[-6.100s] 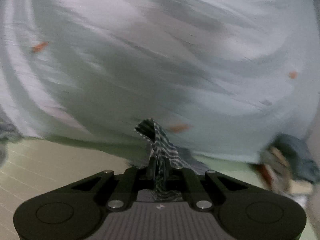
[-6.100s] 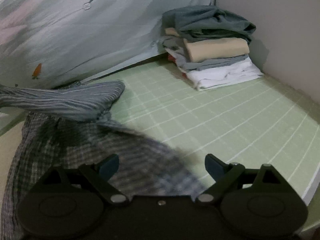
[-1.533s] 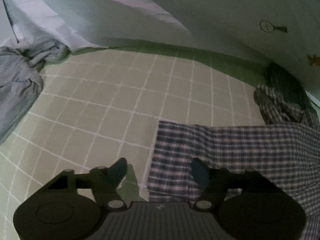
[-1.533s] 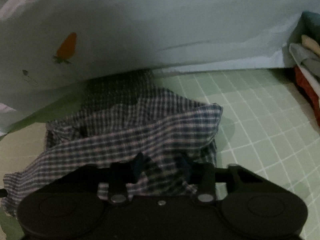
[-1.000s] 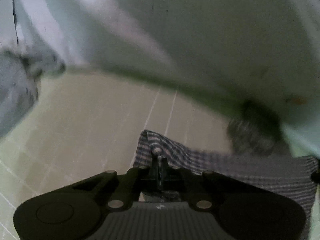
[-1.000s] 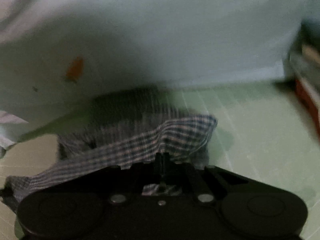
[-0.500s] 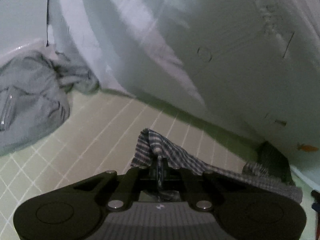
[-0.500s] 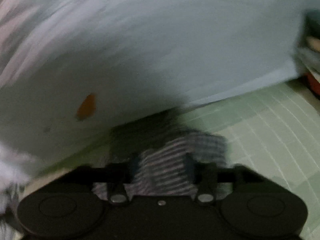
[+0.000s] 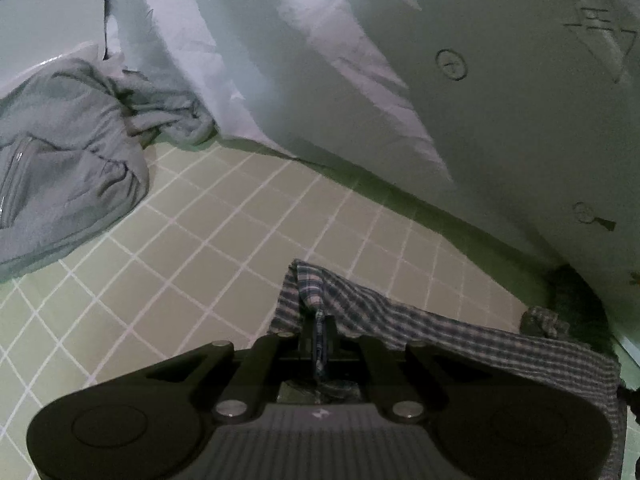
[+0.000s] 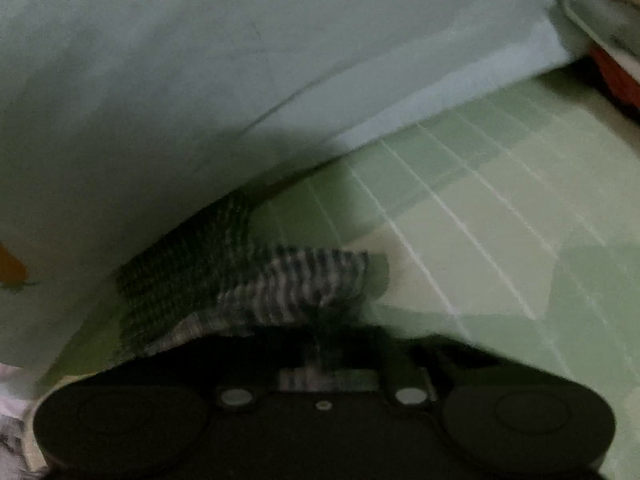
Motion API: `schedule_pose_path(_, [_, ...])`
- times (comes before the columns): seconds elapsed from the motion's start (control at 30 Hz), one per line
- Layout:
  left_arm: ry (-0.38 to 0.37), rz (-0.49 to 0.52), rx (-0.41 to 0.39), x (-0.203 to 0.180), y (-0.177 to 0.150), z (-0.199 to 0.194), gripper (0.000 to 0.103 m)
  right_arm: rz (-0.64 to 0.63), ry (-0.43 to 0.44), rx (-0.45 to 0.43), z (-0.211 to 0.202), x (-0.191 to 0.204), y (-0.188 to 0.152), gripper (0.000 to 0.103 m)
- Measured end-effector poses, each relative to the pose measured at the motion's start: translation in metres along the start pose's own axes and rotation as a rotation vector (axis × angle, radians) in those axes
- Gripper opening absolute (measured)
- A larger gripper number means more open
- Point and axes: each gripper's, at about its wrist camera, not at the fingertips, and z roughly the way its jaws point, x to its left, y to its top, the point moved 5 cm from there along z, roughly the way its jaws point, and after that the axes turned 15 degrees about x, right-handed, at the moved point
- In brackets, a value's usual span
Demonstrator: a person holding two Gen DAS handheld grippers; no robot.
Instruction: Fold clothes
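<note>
A blue and white checked shirt (image 9: 440,328) hangs stretched above the green grid mat (image 9: 224,240). My left gripper (image 9: 319,326) is shut on one bunched corner of it, and the cloth runs off to the right. In the blurred right wrist view the same checked shirt (image 10: 288,284) rises from my right gripper (image 10: 322,340), whose jaws are closed on a fold of it. The shirt's far part lies dark against the hanging sheet.
A pale blue sheet (image 9: 440,92) with small prints hangs along the back of the mat. A crumpled grey garment (image 9: 68,160) lies at the far left. A stack of folded clothes (image 10: 612,28) shows at the right wrist view's top right. Bare mat (image 10: 500,216) lies to the right.
Both grippers closed on the shirt's near edge about a second ago and have lifted it. The right gripper looked open half a second ago and is shut again.
</note>
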Motion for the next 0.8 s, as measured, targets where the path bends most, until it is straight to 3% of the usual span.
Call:
schedule_pose_path(0.17, [0.001, 0.001, 0.020, -0.001, -0.004, 0.009, 0.004, -0.035, -0.046, 0.017, 0.014, 0.000, 0.015, 0.001])
schedule_pose_path(0.27, [0.001, 0.004, 0.020, -0.005, -0.006, 0.008, 0.003, -0.073, -0.073, -0.003, 0.000, -0.002, 0.007, 0.005])
schedule_pose_path(0.33, [-0.014, 0.019, 0.011, -0.011, -0.007, 0.004, 0.003, -0.101, -0.091, -0.019, -0.011, -0.004, -0.001, 0.026])
schedule_pose_path(0.37, [-0.024, 0.031, 0.005, -0.015, -0.007, 0.001, 0.003, -0.115, -0.100, -0.027, -0.017, -0.004, -0.004, 0.047])
schedule_pose_path(0.4, [-0.033, 0.043, -0.002, -0.019, -0.008, -0.002, 0.003, -0.128, -0.109, -0.035, -0.022, -0.005, -0.008, 0.055])
schedule_pose_path(0.47, [-0.054, 0.069, -0.013, -0.032, -0.011, -0.008, 0.003, -0.153, -0.129, -0.052, -0.037, -0.009, -0.020, 0.057])
schedule_pose_path(0.6, [-0.118, 0.145, -0.028, -0.068, -0.028, -0.025, 0.003, -0.190, -0.181, -0.084, -0.077, -0.030, -0.066, 0.075])
schedule_pose_path(0.8, [-0.232, 0.292, -0.037, -0.125, -0.078, -0.059, 0.003, -0.172, -0.213, -0.098, -0.128, -0.073, -0.133, 0.086])
